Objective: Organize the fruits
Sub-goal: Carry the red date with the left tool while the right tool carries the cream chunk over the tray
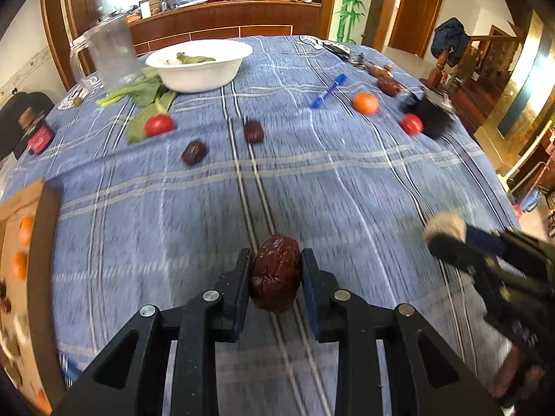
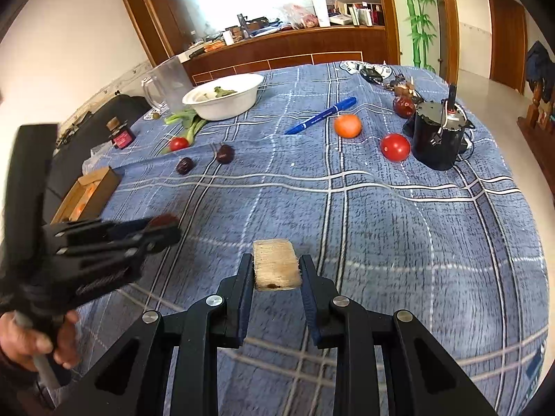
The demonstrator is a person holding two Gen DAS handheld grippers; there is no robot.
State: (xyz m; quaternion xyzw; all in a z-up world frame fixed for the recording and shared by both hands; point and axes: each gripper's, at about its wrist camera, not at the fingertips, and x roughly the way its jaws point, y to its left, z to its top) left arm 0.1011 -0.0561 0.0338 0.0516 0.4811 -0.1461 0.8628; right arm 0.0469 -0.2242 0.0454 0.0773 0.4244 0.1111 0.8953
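Two tools are in use, each clenched on one item above the blue plaid cloth [image 2: 381, 228] covering the counter. Left tool [image 1: 276, 270] grips a wrinkled dark-red date [image 1: 276, 274] between its pads; the date's long axis runs away from the camera, roughly in line with the fingers. Right tool [image 2: 276, 270] grips a pale tan block [image 2: 276, 265], squeezed across its short sides, long axis also pointing forward.

Loose fruit on the cloth:
- two dates [image 1: 194, 152] lying near each other at centre-left;
- one tomato [image 1: 158, 124] beside green leaves [image 1: 145, 93];
- an orange [image 2: 347, 125] and a second tomato [image 2: 395, 147] close to a black pot [image 2: 437, 138].

A cardboard box [image 1: 20, 277] at the left edge holds orange fruit and some dark pieces. A white bowl [image 2: 225, 98] and a blue pen [image 2: 321, 115] lie further back. No label or writing is legible; the left view is motion-blurred.
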